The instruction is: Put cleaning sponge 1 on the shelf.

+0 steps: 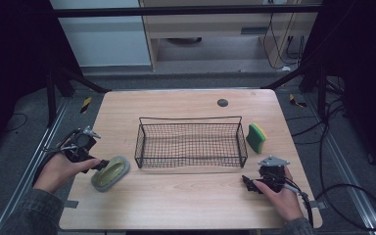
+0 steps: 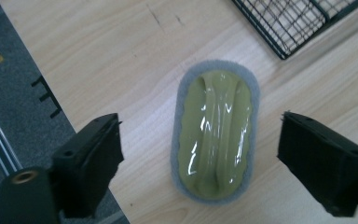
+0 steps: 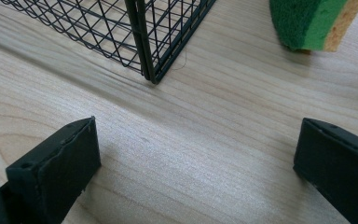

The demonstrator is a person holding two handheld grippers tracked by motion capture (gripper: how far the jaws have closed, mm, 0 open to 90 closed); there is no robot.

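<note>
High view: one scrub pad (image 1: pixel 110 173), one basket (image 1: pixel 191 143), one sponge (image 1: pixel 256 137).

The right gripper (image 3: pixel 198 172) sits low over the light wood-grain surface (image 3: pixel 223 130), jaws spread wide with only bare surface between them. One black jaw rises at the lower left of the right gripper view, the other at the lower right. Ahead, at upper left, stands a corner of the black wire basket (image 3: pixel 147 42), its vertical corner post resting on the surface. At the upper right corner lies a green and yellow sponge (image 3: pixel 312 21), well apart from the basket corner.
</note>
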